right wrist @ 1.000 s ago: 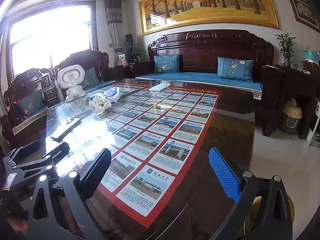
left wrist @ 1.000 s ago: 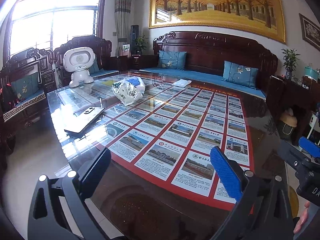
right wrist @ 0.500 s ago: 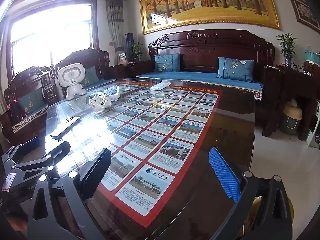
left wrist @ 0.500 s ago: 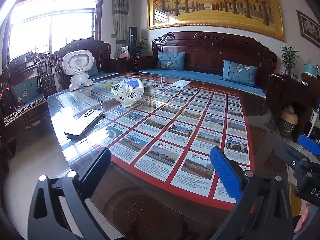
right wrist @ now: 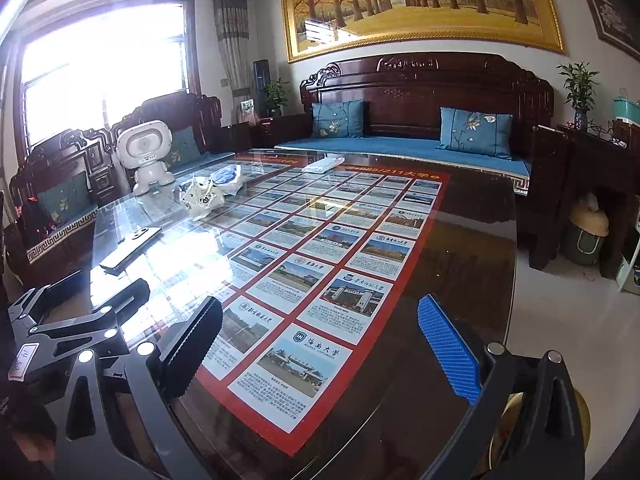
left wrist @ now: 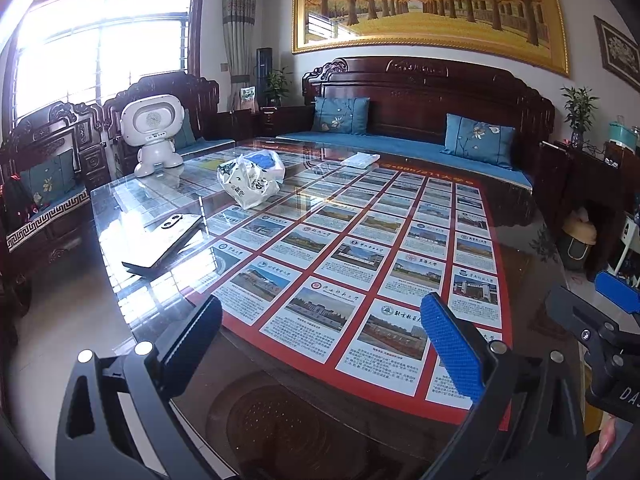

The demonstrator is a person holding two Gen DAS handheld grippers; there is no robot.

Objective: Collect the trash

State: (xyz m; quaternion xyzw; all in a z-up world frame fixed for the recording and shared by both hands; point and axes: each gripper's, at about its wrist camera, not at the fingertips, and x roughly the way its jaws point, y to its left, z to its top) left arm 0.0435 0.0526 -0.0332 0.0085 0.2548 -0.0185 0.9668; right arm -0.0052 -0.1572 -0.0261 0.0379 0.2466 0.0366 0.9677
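Left wrist view: the left hand-held gripper hangs above the near edge of the glass-topped counter, jaws spread wide and empty. Right wrist view: the right hand-held gripper is in the same condition, jaws apart with nothing between them, positioned over the near right part of the counter.

Task object location: a crumpled white plastic bag lies on the far left part of the counter, touching a blue-filled bag behind it. Both are well apart from either gripper. A white packet lies at the far edge; whether it is trash cannot be determined.

Nearby non-task items: a white robot toy stands just beyond the bags, and a flat white device lies between the left gripper and the bags.

Hazards, judged from this position:
- Thin film is likely to slip or tear if only a loose fold is pinched.
- The glass surface is slick; a shallow approach is likely to push the bag away rather than capture it.
- A low reach along the left side risks striking the flat device or the toy.
- Window glare on the glass obscures the bag outline.
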